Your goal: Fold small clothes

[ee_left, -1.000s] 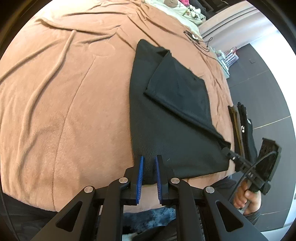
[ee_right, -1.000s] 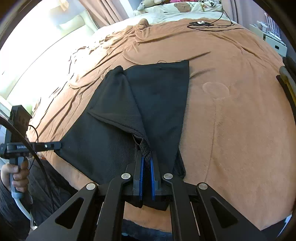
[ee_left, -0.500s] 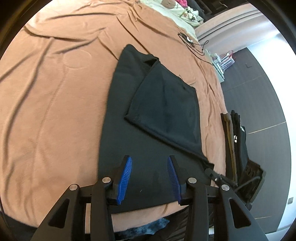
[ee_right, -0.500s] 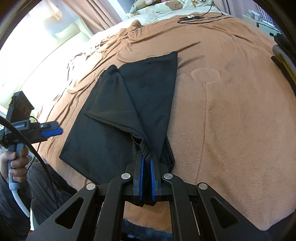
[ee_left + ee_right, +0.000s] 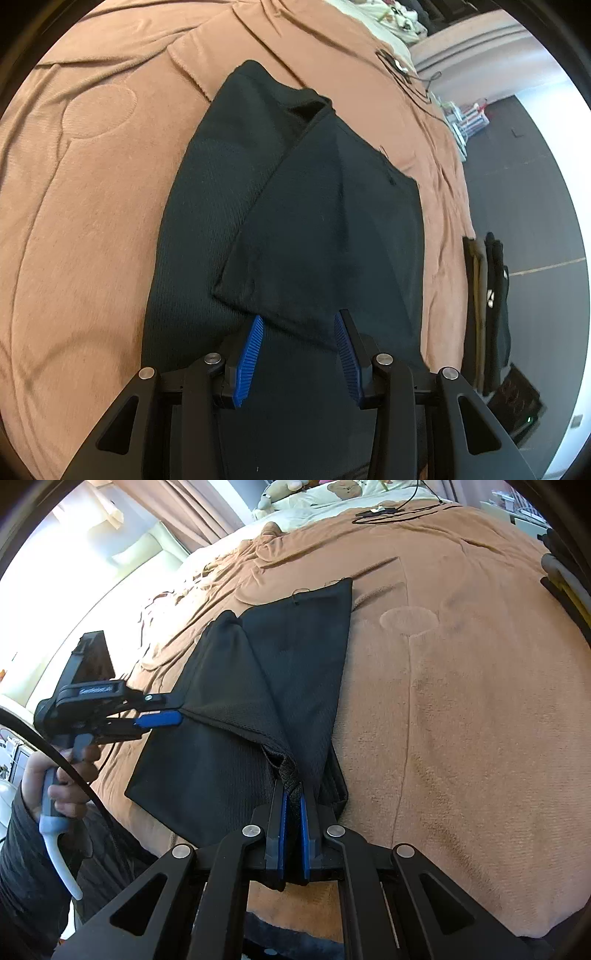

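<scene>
Spreading under everything is the bed's brown blanket (image 5: 480, 709), and the black garment (image 5: 229, 221) lies flat on it near the front edge, one flap folded diagonally over its middle. Round embossed patch (image 5: 408, 619) sits in the blanket just beside the garment's far corner. My right claw (image 5: 291, 794) is clenched on a bunched, thick hem at the garment's near edge. My left claw (image 5: 299, 325) is spread wide, blue pads (image 5: 251, 350) either side of the folded flap's lower corner, gripping nothing. Black cable (image 5: 388, 511) lies well beyond the garment.
</scene>
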